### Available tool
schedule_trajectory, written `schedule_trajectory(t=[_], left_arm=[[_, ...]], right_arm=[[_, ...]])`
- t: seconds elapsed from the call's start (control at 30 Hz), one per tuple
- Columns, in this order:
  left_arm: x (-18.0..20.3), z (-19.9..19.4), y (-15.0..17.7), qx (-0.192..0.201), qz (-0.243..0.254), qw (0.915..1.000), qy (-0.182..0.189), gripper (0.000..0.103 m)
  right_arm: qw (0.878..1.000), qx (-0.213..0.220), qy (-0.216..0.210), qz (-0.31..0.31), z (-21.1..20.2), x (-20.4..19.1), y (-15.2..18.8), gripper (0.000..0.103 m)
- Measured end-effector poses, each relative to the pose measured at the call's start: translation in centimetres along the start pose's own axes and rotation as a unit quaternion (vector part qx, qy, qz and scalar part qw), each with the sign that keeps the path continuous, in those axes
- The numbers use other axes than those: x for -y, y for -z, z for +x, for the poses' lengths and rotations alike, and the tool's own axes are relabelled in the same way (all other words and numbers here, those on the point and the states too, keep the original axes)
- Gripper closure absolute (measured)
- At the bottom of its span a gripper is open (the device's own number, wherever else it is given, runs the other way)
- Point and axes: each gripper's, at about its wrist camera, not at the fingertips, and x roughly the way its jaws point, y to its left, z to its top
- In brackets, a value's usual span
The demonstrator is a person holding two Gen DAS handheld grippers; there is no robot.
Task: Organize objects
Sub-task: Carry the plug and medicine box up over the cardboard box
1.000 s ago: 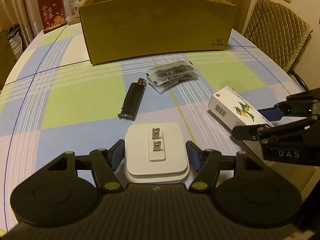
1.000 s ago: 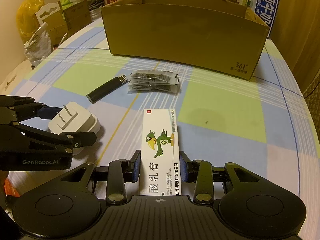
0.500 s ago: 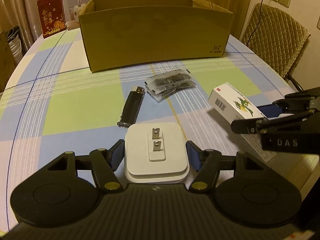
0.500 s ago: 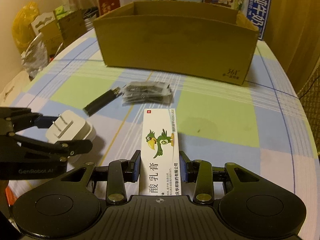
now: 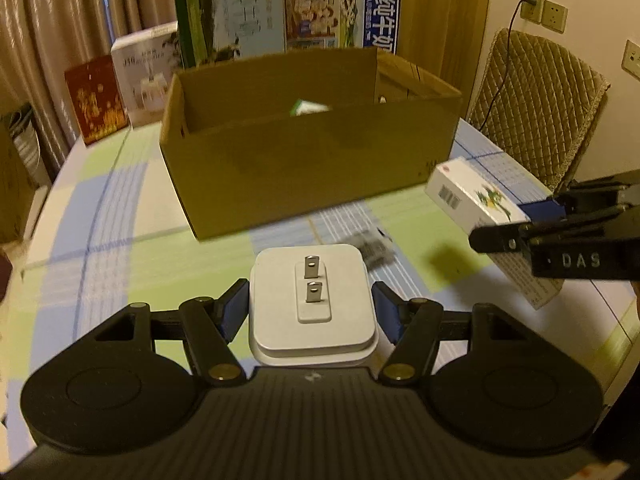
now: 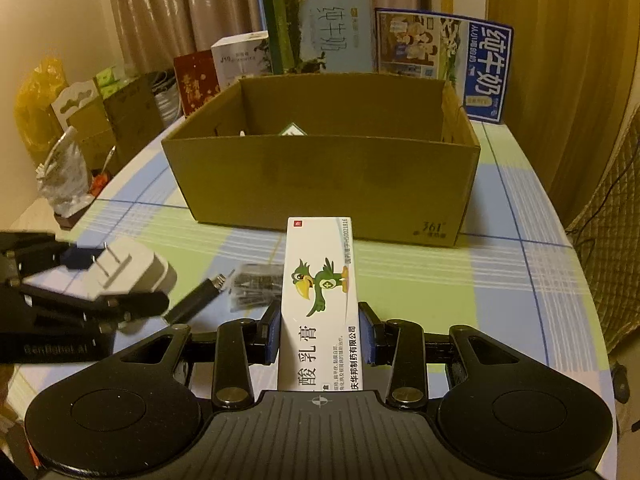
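Both grippers now ride higher and nearer the cardboard box (image 6: 320, 184), whose interior has come into view. The left gripper (image 5: 312, 312) has lifted the white plug adapter (image 5: 312, 304) off the table (image 5: 100, 240); the right gripper (image 6: 320, 340) has raised the ointment carton (image 6: 320, 300) likewise. The lighter (image 6: 196, 304) and sachets (image 6: 256, 284) now lie below and behind.

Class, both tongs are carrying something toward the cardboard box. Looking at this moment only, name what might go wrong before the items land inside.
1. The left tongs hold the white two-prong plug adapter by its smooth rounded sides; it might slip.
2. The right tongs grip the long white ointment carton with a green bird at one end only, so its free end may catch the near wall of the brown cardboard box.
3. Both tongs sit close together; they might collide over the box.
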Motion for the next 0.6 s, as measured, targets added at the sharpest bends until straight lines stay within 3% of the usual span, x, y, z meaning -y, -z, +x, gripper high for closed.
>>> schedule_trajectory(t=[0.3,0.6], left_arm=[[-1.3,-0.3,-1.9,0.022,-0.008,0.9997,0.001,0.042],[-1.8,0.6,-2.3,0.018,-0.013,0.9997,-0.008,0.042]], right_arm=[[1.0,0.015,-0.005,-0.001,-0.4,-0.3,-1.8,0.068],[1.0,0.017,-0.005,-0.004,-0.1,-0.5,-2.5,0.068]])
